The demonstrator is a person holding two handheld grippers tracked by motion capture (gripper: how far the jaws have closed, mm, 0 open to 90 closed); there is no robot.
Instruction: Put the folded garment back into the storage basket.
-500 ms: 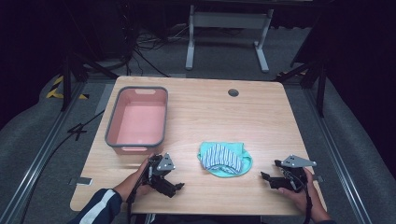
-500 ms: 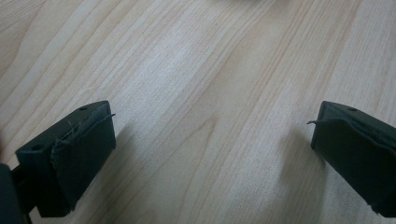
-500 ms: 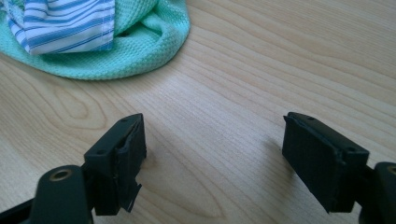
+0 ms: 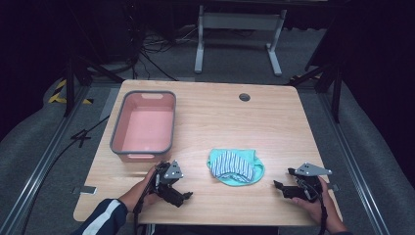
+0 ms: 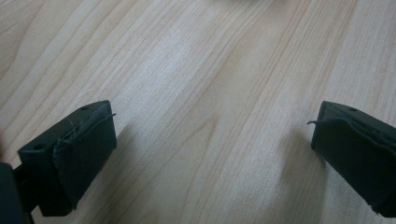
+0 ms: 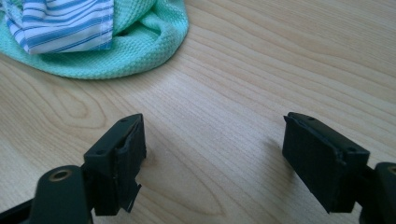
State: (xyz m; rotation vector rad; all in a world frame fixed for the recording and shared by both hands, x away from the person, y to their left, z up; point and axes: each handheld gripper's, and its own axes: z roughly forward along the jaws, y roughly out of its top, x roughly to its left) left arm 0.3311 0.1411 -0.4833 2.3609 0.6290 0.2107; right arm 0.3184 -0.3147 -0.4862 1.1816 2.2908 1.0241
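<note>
We saw the green cloth (image 6: 116, 51) and the striped cloth (image 6: 65, 23) on it cut off by the top and left edges of the right gripper view. In the high view the striped cloth (image 4: 232, 165) covered the middle of the green cloth (image 4: 244, 177), and we could not tell how either was folded. The person's forearms (image 4: 105, 220) ran off the near edge.
</note>
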